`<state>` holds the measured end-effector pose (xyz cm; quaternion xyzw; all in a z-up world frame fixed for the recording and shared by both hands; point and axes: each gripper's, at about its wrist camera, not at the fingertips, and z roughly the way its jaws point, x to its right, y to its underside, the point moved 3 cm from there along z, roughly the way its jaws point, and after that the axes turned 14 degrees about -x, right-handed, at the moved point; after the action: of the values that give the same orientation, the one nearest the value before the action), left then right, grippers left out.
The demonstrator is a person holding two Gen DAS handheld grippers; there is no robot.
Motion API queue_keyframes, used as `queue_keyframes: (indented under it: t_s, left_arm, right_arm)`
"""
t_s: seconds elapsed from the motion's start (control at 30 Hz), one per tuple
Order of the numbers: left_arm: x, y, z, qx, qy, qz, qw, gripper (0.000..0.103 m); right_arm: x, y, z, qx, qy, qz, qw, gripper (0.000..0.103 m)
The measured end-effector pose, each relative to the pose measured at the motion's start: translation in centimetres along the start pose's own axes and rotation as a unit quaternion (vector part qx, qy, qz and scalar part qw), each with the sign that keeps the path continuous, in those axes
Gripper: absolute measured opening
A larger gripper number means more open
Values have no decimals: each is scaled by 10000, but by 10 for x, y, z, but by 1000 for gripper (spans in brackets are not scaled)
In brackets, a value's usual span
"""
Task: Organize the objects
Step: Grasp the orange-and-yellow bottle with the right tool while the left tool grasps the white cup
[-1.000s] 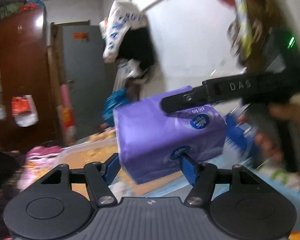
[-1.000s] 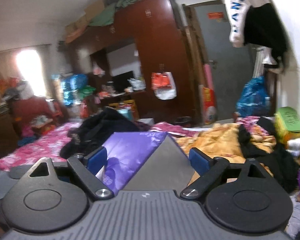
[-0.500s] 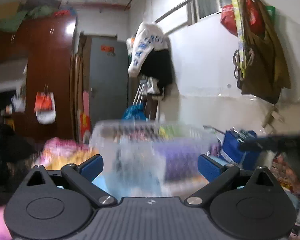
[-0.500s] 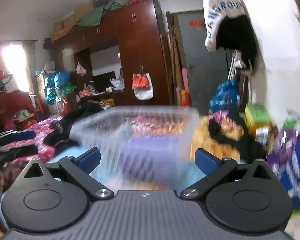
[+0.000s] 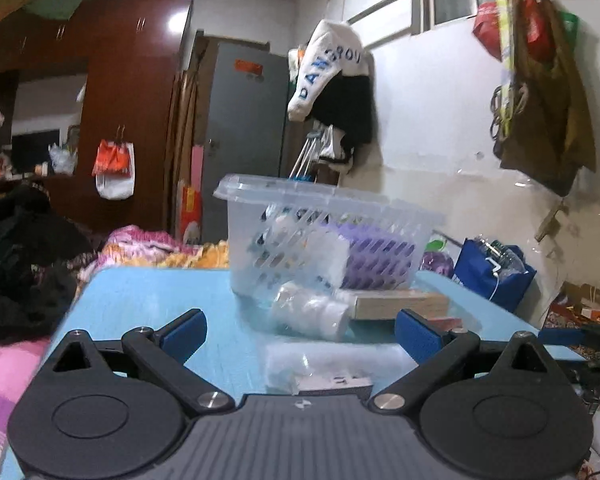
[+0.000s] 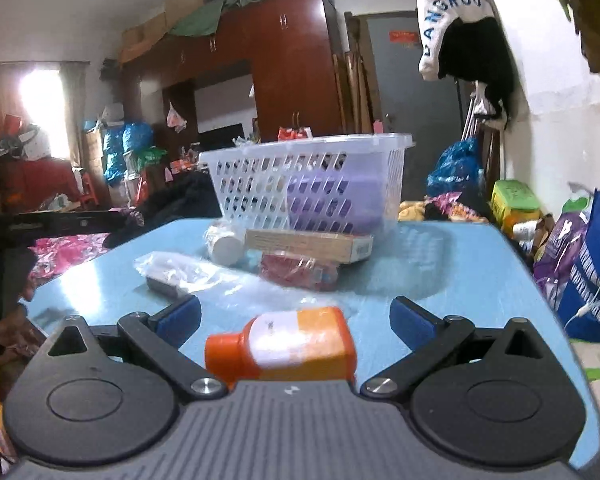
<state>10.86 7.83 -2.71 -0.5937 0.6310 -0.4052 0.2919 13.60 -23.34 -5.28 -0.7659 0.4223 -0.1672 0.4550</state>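
Observation:
A clear plastic basket stands on the blue table with a purple tissue pack inside. In front of it lie a white bottle, a tan box, a red packet and a clear plastic bag. An orange bottle lies between my right gripper's open fingers. My left gripper is open and empty, low over the table. My right gripper is open.
A blue bag stands by the wall on the right. Bedding and dark clothes lie beyond the table's left edge. A wardrobe and a grey door are at the back.
Both grippers let go of the purple tissue pack, which now lies in the basket. Both pulled back and lowered to table level, jaws wide open.

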Motion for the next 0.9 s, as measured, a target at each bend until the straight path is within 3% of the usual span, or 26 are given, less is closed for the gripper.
queue_keyframes:
  t_s: [0.17, 0.43, 0.73, 0.8, 0.87, 0.9]
  left_arm:
    - [3, -18, 24, -395, 299, 342, 9982, 101]
    - [14, -50, 83, -1212, -63, 786, 9895, 101]
    - [26, -57, 122, -1671, -313, 1047, 9799, 100]
    - [27, -56, 127, -1730, -327, 1030, 9790, 93]
    - [27, -54, 127, -1772, -297, 951, 9791, 78]
    - [27, -54, 127, -1750, -302, 925, 9798, 78]
  right_arm:
    - [-3, 7, 7, -128, -73, -21, 9999, 103]
    - [-6, 15, 20, -287, -18, -126, 9995, 103]
    - [-12, 16, 19, -232, 123, -339, 9991, 96]
    - [-12, 17, 18, -240, 115, -343, 9991, 94]
    - [-11, 16, 18, -231, 127, -338, 9991, 85]
    - [-11, 16, 17, -251, 98, -347, 9990, 84]
